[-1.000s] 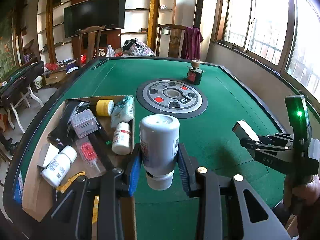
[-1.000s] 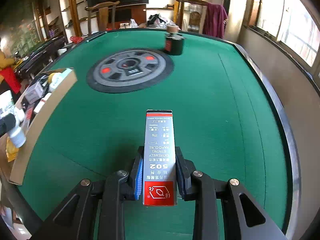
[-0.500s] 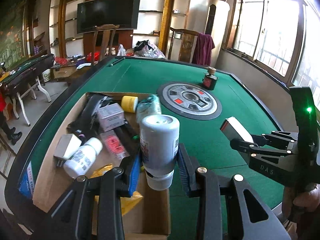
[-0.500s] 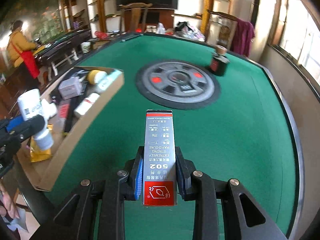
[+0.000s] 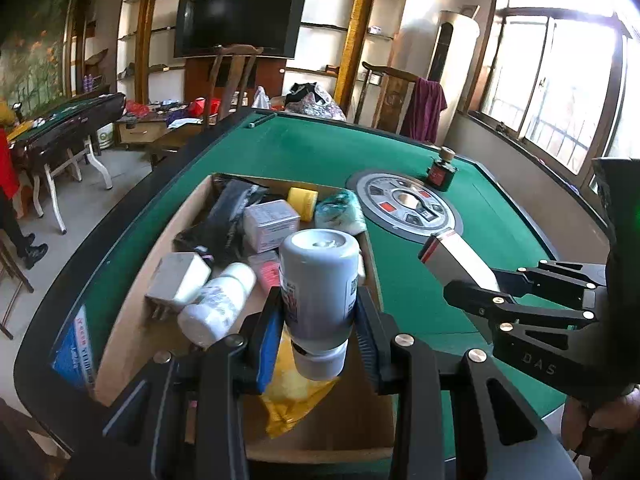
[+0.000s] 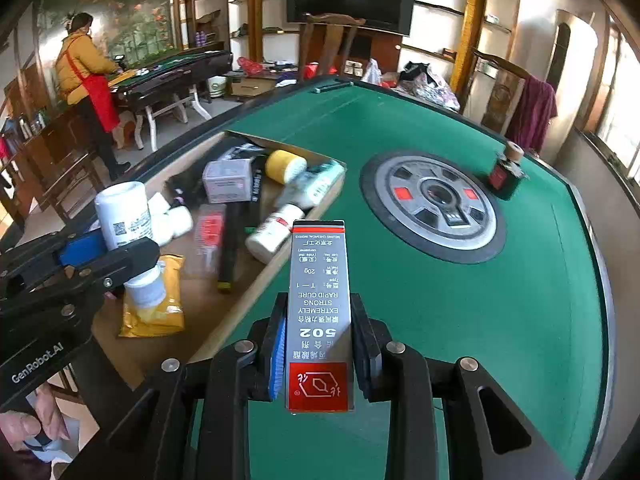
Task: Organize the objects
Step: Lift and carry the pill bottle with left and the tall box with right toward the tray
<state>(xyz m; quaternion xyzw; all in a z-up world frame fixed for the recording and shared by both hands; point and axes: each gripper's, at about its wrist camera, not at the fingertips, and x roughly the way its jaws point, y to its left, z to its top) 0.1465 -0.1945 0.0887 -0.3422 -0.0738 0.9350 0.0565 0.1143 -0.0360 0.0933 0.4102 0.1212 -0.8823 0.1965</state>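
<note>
A: Start with the left wrist view. What do the left tongs (image 5: 316, 316) have?

B: They are clenched on a white bottle (image 5: 318, 280), cap end toward the camera, pads pressing on both its sides. The bottle hangs over the near part of an open cardboard box (image 5: 132, 312), above a yellow pouch (image 5: 292, 396) on the box floor.

A: What else is in the box?

B: At 10 o'clock from the bottle lie a second white bottle (image 5: 218, 306) and a white charger (image 5: 176, 278). Toward 12 o'clock sit a grey carton (image 5: 270, 224), a yellow roll (image 5: 303, 203) and a green-white pack (image 5: 340, 216). The box rests on the green worktop (image 5: 312, 148).

A: And the other hand?

B: At 3 o'clock the right tongs (image 5: 460, 280) hold a glue box (image 5: 456, 258) above the felt. Beyond it is the round dial (image 5: 406, 210), with a dark ink bottle (image 5: 440, 170) at its far edge.

A: Now the right wrist view.

B: The right tongs (image 6: 318, 344) grip the glue box (image 6: 320, 316) on its long sides, red end nearest the camera, over the worktop (image 6: 480, 320) just beside the cardboard box's (image 6: 240, 300) right wall. At 9 o'clock the left tongs (image 6: 116, 248) grasp the white bottle (image 6: 124, 216) above the yellow pouch (image 6: 154, 308). The dial (image 6: 434, 204) lies at 1 o'clock, the ink bottle (image 6: 506, 172) past it. A person in a yellow jacket and red apron (image 6: 86, 76) stands at another table, far at 10 o'clock.
</note>
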